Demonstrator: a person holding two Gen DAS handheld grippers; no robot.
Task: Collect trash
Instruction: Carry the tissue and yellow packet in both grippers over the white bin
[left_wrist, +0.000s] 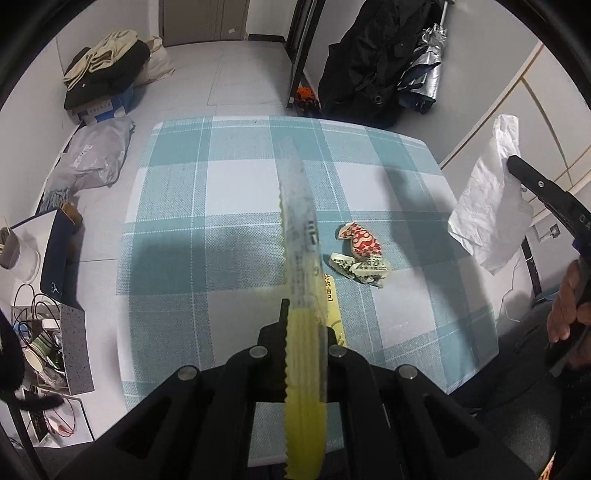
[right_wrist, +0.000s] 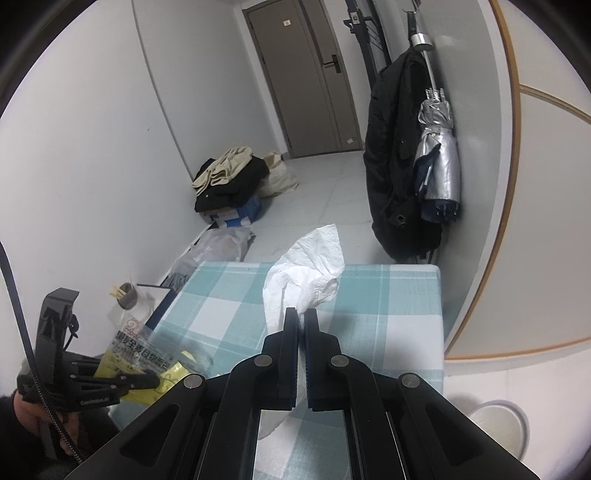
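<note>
My left gripper (left_wrist: 304, 317) is shut on a yellow and clear plastic wrapper (left_wrist: 301, 258), held edge-on above the checked table (left_wrist: 221, 192); the wrapper also shows in the right wrist view (right_wrist: 147, 362). My right gripper (right_wrist: 301, 314) is shut on a crumpled white tissue (right_wrist: 306, 269), held above the table's right side; the tissue also shows in the left wrist view (left_wrist: 487, 206). On the cloth lie a red and white crumpled wrapper (left_wrist: 360, 240), a black and white printed wrapper (left_wrist: 360, 267) and a yellow slip (left_wrist: 330, 295).
A white bin (right_wrist: 498, 424) stands on the floor at the right of the table. A black coat (right_wrist: 399, 166) and folded umbrella (right_wrist: 439, 162) hang beyond the table. Clothes on a box (left_wrist: 103, 81), a grey bag (left_wrist: 92, 155) and cluttered cups and cables (left_wrist: 40, 332) lie at the left.
</note>
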